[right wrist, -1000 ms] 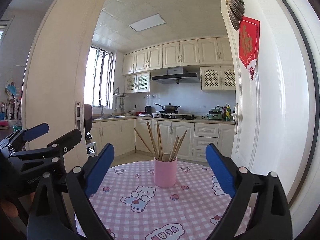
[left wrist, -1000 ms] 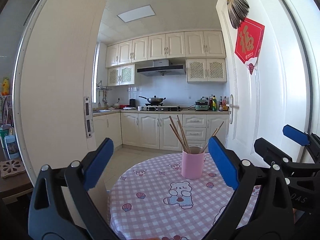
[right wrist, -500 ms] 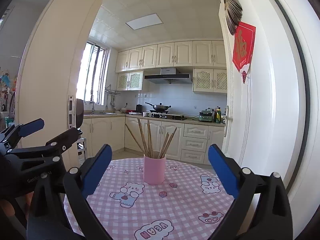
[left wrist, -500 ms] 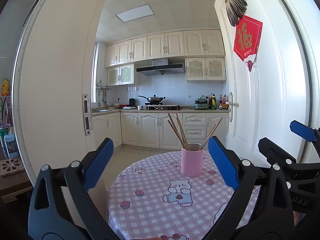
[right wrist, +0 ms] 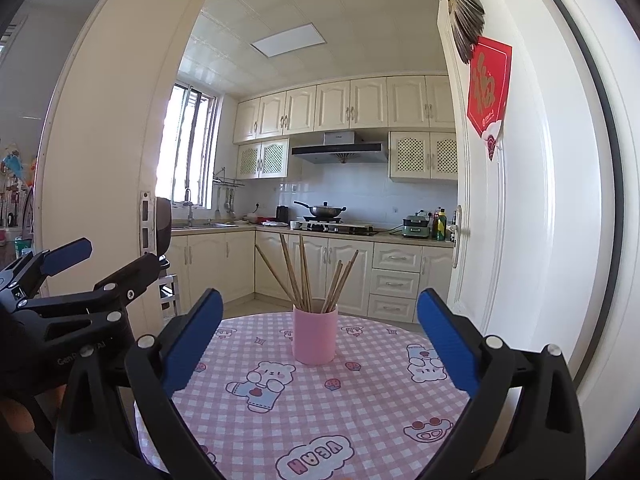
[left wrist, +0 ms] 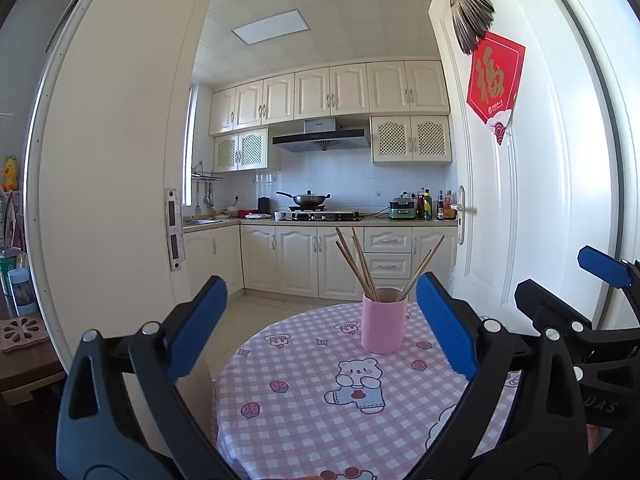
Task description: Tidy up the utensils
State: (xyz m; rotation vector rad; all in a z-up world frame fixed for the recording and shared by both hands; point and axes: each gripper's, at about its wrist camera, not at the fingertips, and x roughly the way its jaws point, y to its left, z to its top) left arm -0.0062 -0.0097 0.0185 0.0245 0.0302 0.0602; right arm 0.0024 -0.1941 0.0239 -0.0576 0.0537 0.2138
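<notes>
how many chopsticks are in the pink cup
7, roughly: all chopsticks stand in the pink cup on the table, four leaning left, three leaning right; overlapping ones may hide more.

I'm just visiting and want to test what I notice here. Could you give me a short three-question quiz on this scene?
1. True or false: the pink cup lies tipped over on the checked tablecloth.
2. What stands inside the cup: A) spoons, B) chopsticks, C) forks?
3. Fill in: both the left hand-held gripper and the right hand-held gripper are ____ and hold nothing.

Key: 1 false, it stands upright; 2 B; 3 open.
</notes>
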